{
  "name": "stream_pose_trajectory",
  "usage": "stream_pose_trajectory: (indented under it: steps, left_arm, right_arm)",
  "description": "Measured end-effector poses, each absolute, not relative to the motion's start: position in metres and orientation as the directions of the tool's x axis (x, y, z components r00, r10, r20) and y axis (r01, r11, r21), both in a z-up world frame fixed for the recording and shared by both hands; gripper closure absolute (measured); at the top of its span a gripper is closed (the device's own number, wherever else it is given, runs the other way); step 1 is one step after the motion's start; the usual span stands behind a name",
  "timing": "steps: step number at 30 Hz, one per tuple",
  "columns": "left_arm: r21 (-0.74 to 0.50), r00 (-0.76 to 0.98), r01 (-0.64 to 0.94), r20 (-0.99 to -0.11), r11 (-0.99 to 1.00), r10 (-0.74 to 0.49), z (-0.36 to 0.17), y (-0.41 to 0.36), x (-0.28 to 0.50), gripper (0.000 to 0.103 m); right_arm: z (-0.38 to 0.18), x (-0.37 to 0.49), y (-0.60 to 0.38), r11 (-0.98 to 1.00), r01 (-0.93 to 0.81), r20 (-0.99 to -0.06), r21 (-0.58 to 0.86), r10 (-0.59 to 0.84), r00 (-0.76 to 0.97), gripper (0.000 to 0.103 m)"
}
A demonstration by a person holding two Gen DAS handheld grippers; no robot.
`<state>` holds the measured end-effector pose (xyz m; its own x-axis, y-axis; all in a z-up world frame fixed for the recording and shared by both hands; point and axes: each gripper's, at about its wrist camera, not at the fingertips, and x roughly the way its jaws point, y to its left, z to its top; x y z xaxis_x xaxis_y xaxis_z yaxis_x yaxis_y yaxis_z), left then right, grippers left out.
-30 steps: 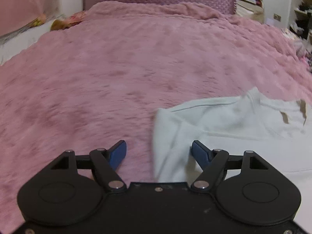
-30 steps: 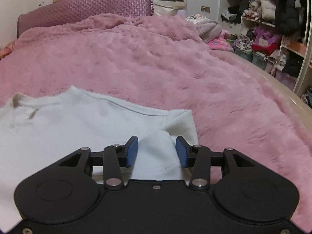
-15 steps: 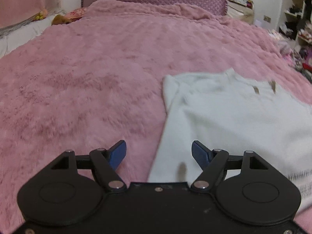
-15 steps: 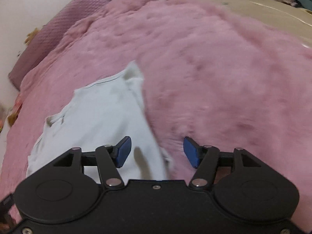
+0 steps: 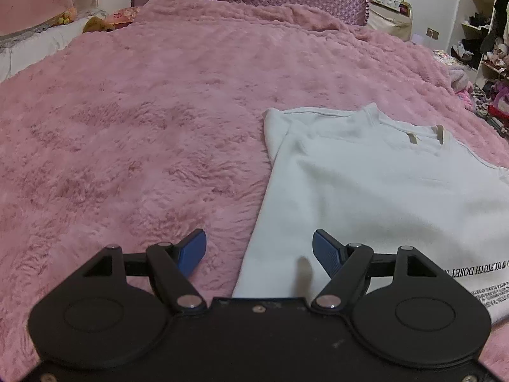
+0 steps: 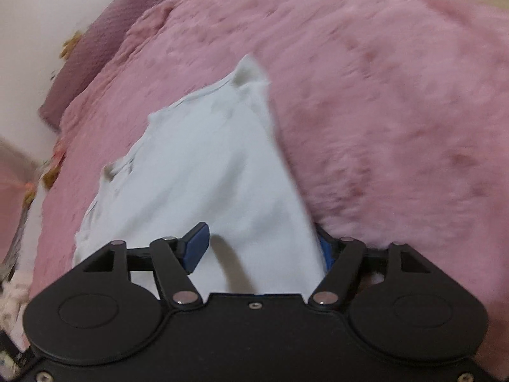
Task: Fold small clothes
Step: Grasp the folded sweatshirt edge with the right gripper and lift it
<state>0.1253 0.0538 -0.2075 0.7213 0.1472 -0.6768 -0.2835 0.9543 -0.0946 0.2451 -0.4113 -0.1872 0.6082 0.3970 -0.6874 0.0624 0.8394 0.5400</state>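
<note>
White shirt [image 5: 375, 191]: your left gripper [image 5: 259, 248] is wide open and empty, with the shirt's side edge running up between the fingers toward frame upper right. Your right gripper [image 6: 264, 248] is opening, straddling the other side edge, pads not pressing on the cloth. Long axis runs away from both; the right sits closer. Pink blanket [image 5: 143, 127] lies underneath.

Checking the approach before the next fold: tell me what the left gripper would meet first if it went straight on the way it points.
Probably the left side edge of the white T-shirt, lying between the open left gripper fingers on the pink fluffy blanket. Depth is unclear.
</note>
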Motion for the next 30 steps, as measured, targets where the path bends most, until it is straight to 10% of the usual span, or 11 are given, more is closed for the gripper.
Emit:
stream_pose_trajectory:
  steps: [1,3,17,22,30]
  left_arm:
    - [-0.089,0.721,-0.284,-0.677,0.955,0.151,-0.208,0.054,0.124,0.027]
    - [-0.077,0.719,-0.286,-0.677,0.955,0.161,-0.207,0.053,0.124,0.027]
    - [-0.181,0.788,-0.259,-0.607,0.949,0.100,-0.172,0.033,0.146,0.028]
    - [0.093,0.656,-0.270,-0.710,0.958,0.254,-0.215,-0.004,0.174,0.025]
    - [-0.116,0.693,-0.301,-0.708,0.946,0.134,-0.225,0.041,0.129,0.025]
  right_arm:
    - [-0.184,0.243,-0.404,0.862,0.053,-0.689,0.503,0.364,0.627,0.043]
    - [-0.173,0.235,-0.388,0.929,0.024,-0.699,0.370,0.261,0.666,0.090]
    - [-0.186,0.217,-0.430,0.712,0.255,-0.654,0.654,0.363,0.663,0.093]
    - [-0.174,0.218,-0.405,0.847,0.209,-0.708,0.488,0.245,0.662,0.094]
    - [-0.169,0.214,-0.398,0.919,0.170,-0.724,0.355,0.155,0.672,0.095]
